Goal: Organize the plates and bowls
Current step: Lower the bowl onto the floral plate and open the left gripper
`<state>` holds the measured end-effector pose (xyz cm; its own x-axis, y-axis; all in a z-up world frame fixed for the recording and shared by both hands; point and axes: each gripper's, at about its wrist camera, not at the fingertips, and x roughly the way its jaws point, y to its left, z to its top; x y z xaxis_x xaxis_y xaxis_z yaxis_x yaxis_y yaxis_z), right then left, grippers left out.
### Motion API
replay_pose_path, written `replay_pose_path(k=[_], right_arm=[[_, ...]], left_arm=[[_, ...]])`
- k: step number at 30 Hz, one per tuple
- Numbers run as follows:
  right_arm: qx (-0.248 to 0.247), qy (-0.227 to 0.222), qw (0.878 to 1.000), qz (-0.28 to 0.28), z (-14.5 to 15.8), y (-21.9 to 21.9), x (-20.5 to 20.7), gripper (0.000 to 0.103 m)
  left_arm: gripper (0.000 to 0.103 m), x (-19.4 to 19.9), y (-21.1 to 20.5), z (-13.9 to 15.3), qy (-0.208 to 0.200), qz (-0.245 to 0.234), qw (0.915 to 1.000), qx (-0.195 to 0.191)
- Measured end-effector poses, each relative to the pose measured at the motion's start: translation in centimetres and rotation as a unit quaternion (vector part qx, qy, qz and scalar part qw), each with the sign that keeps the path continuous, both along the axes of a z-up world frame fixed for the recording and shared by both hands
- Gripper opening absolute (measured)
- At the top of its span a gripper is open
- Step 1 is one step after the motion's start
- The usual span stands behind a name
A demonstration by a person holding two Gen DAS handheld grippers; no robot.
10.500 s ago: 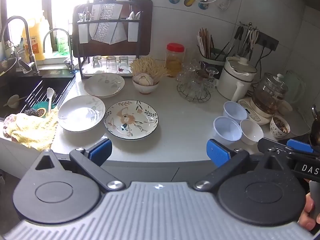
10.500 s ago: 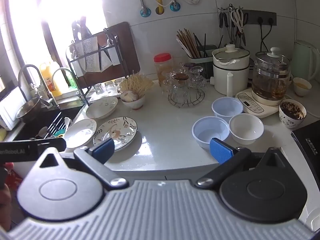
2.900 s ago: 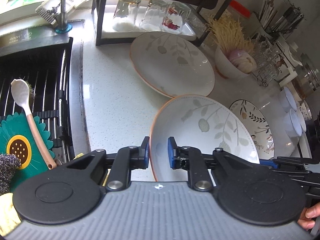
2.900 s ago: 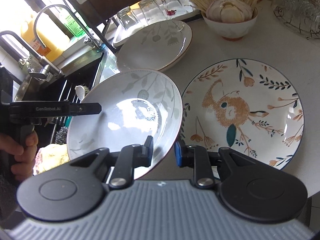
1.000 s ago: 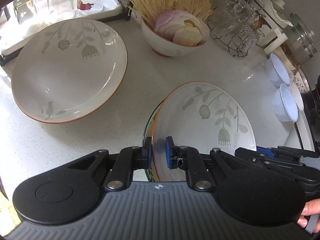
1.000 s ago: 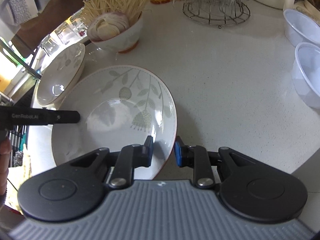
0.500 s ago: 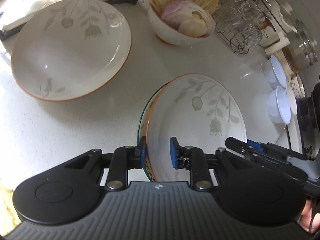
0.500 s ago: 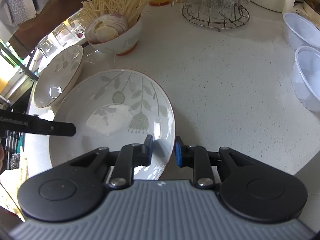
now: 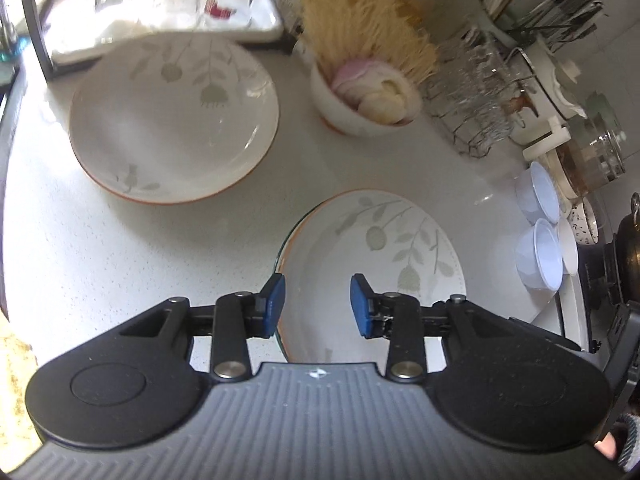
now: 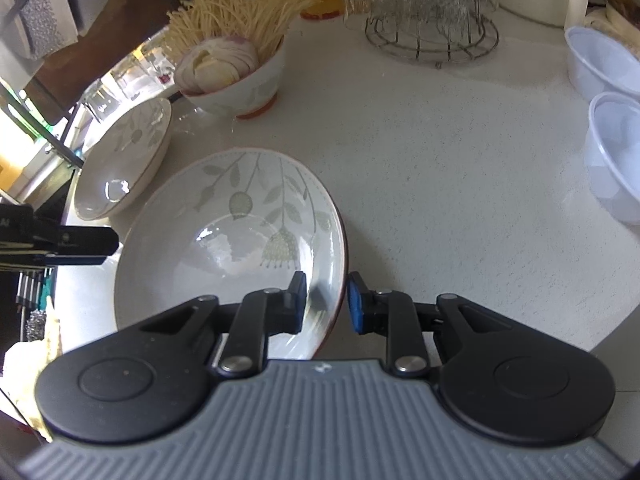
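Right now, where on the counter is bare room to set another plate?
Bare counter lies between the stacked leaf plate and the plastic bowls. A second patch sits left of it. The back is crowded: onion bowl, glass rack.

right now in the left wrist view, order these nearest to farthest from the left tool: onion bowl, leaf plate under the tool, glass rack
1. leaf plate, right under the left tool
2. onion bowl, beyond it, centre
3. glass rack, farther back on the right

Speckled white countertop (image 10: 440,168), leaf-print plate (image 9: 172,120), onion bowl (image 10: 244,92), plastic bowls (image 10: 612,160)
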<state>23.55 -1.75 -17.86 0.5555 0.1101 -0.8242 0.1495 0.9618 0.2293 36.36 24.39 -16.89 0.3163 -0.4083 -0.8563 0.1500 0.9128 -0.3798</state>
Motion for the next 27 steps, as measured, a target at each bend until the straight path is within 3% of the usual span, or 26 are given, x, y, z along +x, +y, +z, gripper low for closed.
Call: replay_pose_path(k=[9, 13, 17, 22, 27], right_arm=[[-0.008, -0.098, 0.995, 0.012, 5.9, -1.1, -2.8, 0.026], [-0.013, -0.136, 0.99, 0.027, 8.6, -1.7, -4.4, 0.026], [-0.016, -0.166, 0.985, 0.044, 10.8, -2.4, -6.2, 0.026], [-0.009, -0.194, 0.979, 0.059, 12.8, -3.3, -8.2, 0.027], [-0.007, -0.204, 0.976, 0.08, 13.7, -4.1, -10.3, 0.027]], left_arm=[[0.04, -3.9, -2.1, 5.6, -0.099, 0.008, 0.9948, 0.025], [0.04, -6.3, -3.6, 7.5, -0.156, -0.001, 0.9871, 0.035], [0.04, -8.4, -4.9, 9.0, -0.168, 0.001, 0.9854, 0.026], [0.04, -11.4, -7.1, 11.0, -0.195, 0.007, 0.9797, 0.044], [0.04, -14.0, -8.5, 11.5, -0.191, 0.021, 0.9798, 0.053]])
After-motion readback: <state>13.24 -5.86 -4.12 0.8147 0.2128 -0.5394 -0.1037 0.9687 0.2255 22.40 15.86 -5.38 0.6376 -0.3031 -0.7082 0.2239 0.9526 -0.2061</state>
